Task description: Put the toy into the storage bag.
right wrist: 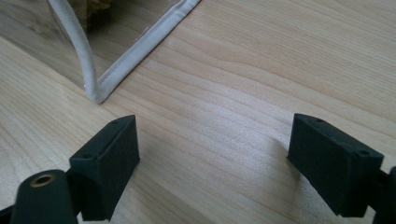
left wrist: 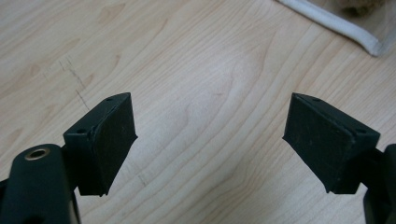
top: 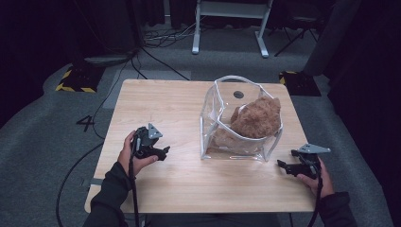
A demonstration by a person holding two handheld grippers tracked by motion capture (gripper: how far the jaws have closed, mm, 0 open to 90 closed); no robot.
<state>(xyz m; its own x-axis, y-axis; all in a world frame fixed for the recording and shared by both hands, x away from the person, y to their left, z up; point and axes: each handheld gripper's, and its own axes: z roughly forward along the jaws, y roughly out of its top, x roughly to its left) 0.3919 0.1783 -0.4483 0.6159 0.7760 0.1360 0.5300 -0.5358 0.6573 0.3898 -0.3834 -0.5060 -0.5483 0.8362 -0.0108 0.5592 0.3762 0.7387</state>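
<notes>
While I hold both grippers low over the surface [top: 179, 189], this is what I read off the views.

Left gripper: I see the left gripper [top: 163, 152] near the front left of the surface, jaws spread wide with nothing between them; in its own view [left wrist: 210, 140] bare wood grain lies in the gap.
Right gripper: I see the right gripper [top: 283, 166] at the front right edge, jaws likewise spread and empty; its own view [right wrist: 212, 156] shows wood between them.
Bag position: the clear bag [top: 210, 106] stands upright right of centre, between the two grippers and apart from both.
Contents: a brown plush toy [top: 255, 118] sits inside, leaning toward the bag's right wall.
High view extra: it gives me the whole bag, its looped handle on top, and a round dark hole [top: 238, 94] in the surface behind it.
Gripper views extra: each gives me just a white piped bottom corner of the bag, top right in the left one [left wrist: 336, 25], top left in the right one [right wrist: 100, 86].
Axis: the bag's long side runs roughly front to back, its mouth facing up.
Writing: I read a "4" [top: 86, 123] on the floor left of the surface; I can make out no lettering on the bag.
</notes>
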